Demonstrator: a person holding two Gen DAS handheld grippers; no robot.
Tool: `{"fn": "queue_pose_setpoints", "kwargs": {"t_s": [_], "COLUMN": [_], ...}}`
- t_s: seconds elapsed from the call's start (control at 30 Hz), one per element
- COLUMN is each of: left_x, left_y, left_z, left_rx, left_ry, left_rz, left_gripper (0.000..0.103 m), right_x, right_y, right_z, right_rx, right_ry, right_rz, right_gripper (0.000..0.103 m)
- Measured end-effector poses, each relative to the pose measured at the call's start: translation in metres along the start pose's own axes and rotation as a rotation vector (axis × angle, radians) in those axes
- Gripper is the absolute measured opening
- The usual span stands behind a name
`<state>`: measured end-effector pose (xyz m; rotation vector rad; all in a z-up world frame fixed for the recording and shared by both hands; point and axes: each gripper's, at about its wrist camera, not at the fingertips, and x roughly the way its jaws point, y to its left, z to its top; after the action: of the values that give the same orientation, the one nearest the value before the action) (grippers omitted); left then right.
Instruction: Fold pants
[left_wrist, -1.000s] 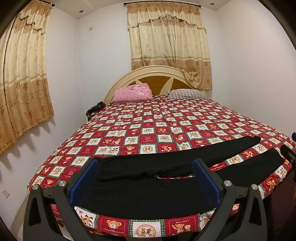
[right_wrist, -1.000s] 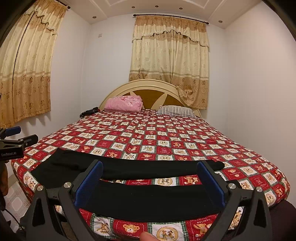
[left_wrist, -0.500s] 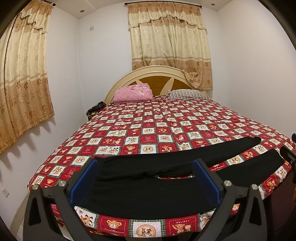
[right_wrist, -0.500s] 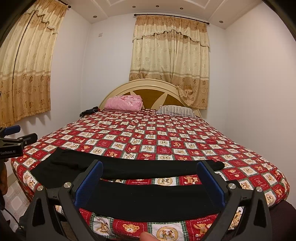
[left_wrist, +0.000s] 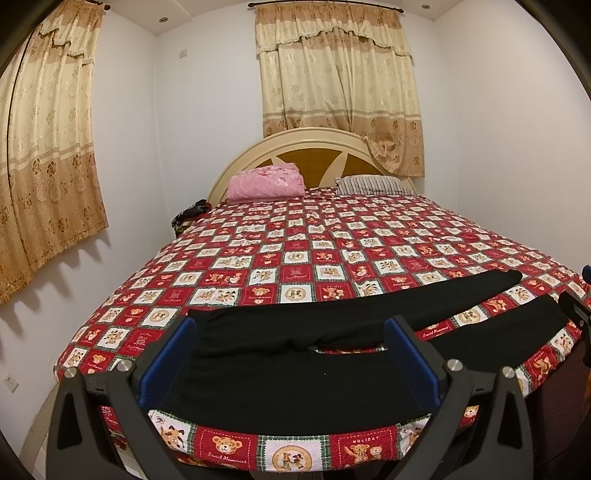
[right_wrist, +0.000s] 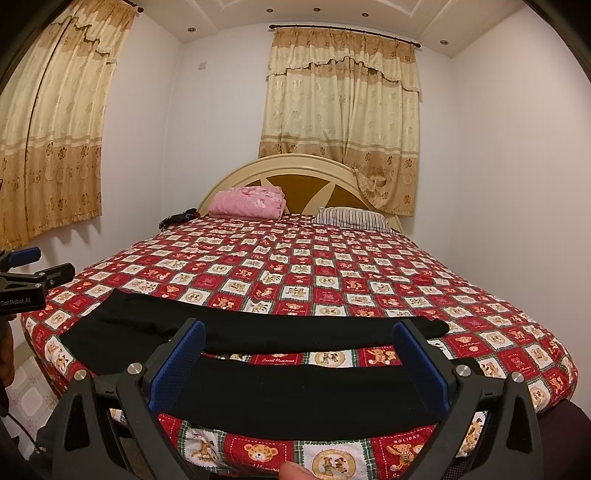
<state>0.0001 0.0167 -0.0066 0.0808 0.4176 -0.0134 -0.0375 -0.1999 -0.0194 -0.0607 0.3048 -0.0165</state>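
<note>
Change since earlier frames: none of note. Both views match those of one second ago; pants, bedding and both grippers keep their places.

Left gripper (left_wrist: 289, 354): lower centre of the left wrist view, held level at the foot of the bed, pointing toward the headboard. Jaws stand wide apart, blue pads (left_wrist: 168, 363) framing the waist end of the pants; nothing between them is gripped. It also appears at the far left edge of the right wrist view, black body with a blue tip.

Right gripper (right_wrist: 299, 358): lower centre of the right wrist view, same level pose, jaws spread wide and empty, blue pads (right_wrist: 419, 363) framing the nearer leg. A fingertip (right_wrist: 295, 472) shows at the bottom edge of that frame.

Black pants (left_wrist: 295, 376): laid flat across the near end of the bed, lower third of both frames. Waist toward the left of the frame, two legs running right and splayed apart, a strip of bedspread visible between them.

Bedspread (left_wrist: 332, 251): red and white checks with teddy-bear prints, covering the bed.

Pink folded blanket (left_wrist: 266, 182) and striped pillow (left_wrist: 369, 184): centre of frame, against the arched headboard (left_wrist: 314, 153).

Curtains (left_wrist: 340, 85): cream and tan, upper centre; a second set at upper left.
</note>
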Motion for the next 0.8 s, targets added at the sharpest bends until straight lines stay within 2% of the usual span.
{"fn": "queue_pose_setpoints", "kwargs": {"t_s": [0.8], "left_x": [0.0093], "left_y": [-0.0064], "left_z": [-0.0064], "left_rx": [-0.002], "left_ry": [0.030], "left_rz": [0.001], "left_gripper": [0.103], "right_x": [0.0035], "right_y": [0.0030], "right_z": [-0.0048], "right_rx": [-0.015], "right_ry": [0.022], "right_rz": [-0.004], "right_gripper": [0.102]}}
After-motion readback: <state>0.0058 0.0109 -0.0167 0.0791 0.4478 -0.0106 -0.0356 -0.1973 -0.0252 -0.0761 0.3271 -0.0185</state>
